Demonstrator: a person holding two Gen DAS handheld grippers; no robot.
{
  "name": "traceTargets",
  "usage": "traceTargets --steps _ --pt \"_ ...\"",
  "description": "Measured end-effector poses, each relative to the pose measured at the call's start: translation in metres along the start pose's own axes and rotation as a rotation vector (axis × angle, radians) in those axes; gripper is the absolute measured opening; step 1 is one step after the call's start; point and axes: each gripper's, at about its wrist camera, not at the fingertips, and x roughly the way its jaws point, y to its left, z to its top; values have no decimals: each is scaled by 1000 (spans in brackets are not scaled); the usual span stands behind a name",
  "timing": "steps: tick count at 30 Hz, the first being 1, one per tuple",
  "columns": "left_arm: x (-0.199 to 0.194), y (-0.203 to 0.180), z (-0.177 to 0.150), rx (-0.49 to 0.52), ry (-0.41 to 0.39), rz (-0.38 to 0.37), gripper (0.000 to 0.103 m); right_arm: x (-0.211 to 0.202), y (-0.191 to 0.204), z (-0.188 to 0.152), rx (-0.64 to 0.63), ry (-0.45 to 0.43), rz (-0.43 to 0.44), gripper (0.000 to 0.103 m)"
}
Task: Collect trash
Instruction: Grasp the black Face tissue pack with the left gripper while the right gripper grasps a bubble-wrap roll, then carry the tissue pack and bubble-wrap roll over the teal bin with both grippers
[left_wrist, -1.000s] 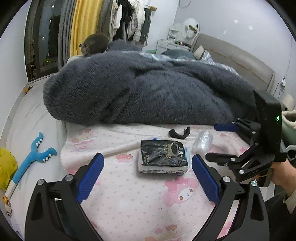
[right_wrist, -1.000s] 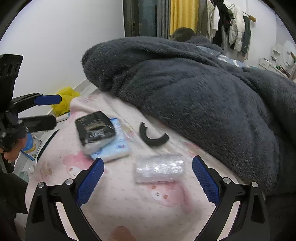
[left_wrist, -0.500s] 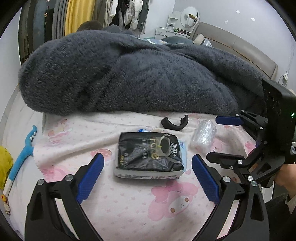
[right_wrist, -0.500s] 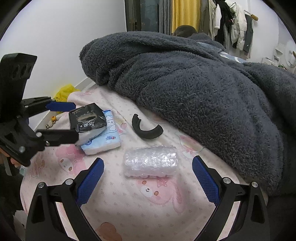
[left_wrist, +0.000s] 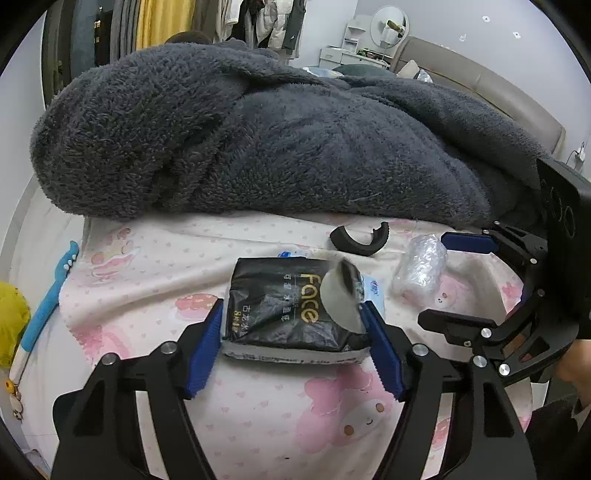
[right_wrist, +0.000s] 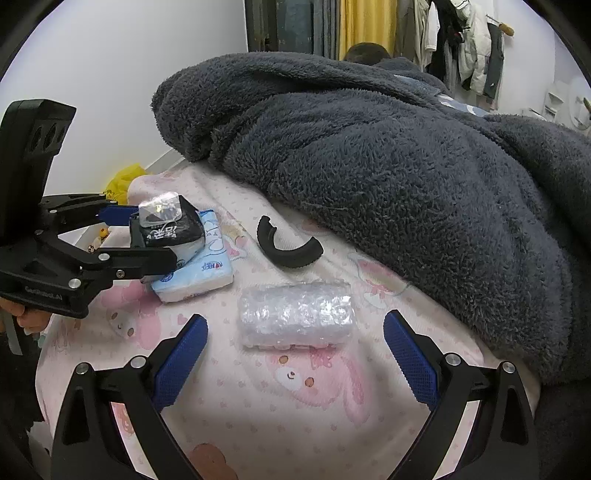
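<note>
The left tongs (left_wrist: 291, 350) are being drawn together around a black tissue pack (left_wrist: 288, 306), whose sides are met by the blue pads (left_wrist: 205, 347). The pack is stacked on a light-blue tissue pack (right_wrist: 199, 273) on the pink-printed bed sheet (left_wrist: 258, 424), towards the bed's left edge. The right tongs (right_wrist: 295, 362) are held spread wide and empty, with a roll of clear bubble wrap (right_wrist: 295, 314) lying on the sheet just ahead of them, untouched. A broken black ring piece (right_wrist: 288, 247) is seen between the two packs and the roll, close to the edge of a dark grey fleece blanket (right_wrist: 406, 166) heaped across the bed.
</note>
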Motion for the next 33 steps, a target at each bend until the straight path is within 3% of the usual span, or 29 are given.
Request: traceTargets --steps 9,20,26,33 --pt "-35 19 0 -49 -88 -2 73 16 1 5 21 76 -55 60" --pt "-73 50 -3 -136 -159 91 74 -6 7 35 135 -5 -44 60" --pt "-89 67 -9 -185 -173 120 74 -18 28 57 196 -49 8 60" --pt "-110 87 -17 -220 -186 165 74 -18 64 78 171 -63 34 60"
